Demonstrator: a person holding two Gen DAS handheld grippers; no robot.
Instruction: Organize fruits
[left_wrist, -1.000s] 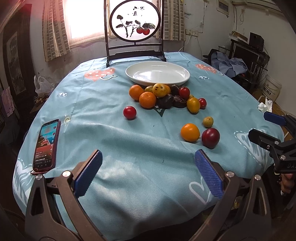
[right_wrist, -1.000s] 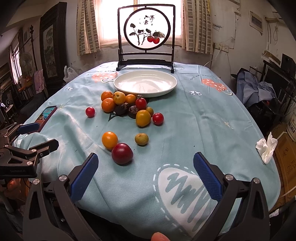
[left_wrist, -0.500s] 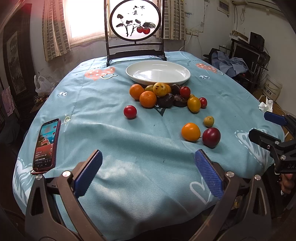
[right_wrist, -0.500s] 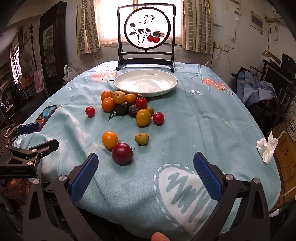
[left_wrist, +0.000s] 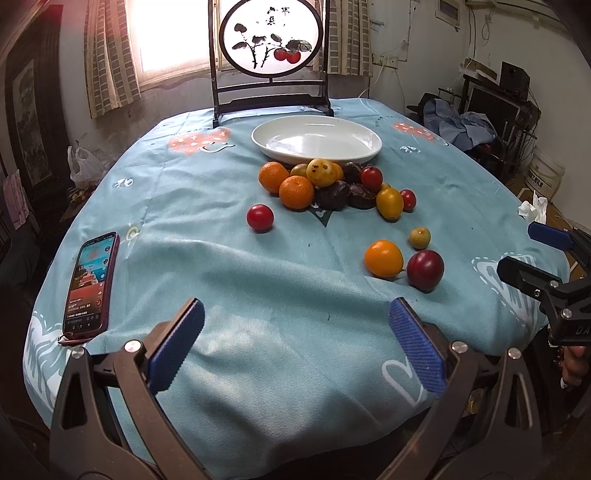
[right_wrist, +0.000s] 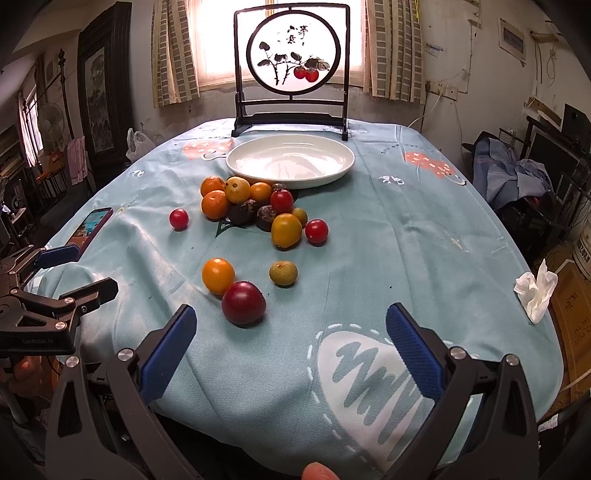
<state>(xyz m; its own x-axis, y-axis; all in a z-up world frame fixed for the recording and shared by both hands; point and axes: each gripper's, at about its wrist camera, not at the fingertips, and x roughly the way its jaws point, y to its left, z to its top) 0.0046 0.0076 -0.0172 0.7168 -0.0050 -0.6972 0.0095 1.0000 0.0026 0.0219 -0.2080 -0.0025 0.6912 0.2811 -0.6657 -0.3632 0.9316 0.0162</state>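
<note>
An empty white plate sits at the far middle of the table. A pile of oranges, dark fruits and small tomatoes lies just in front of it. A lone red tomato lies to the left. An orange fruit, a dark red plum and a small green fruit lie nearer. My left gripper is open and empty above the near table edge. My right gripper is open and empty, just short of the plum.
A phone lies at the table's left edge. A framed round painting stands behind the plate. A crumpled tissue lies at the right edge. The table carries a blue cloth.
Both grippers have moved slightly forward over the table. Nothing was grasped or moved.
</note>
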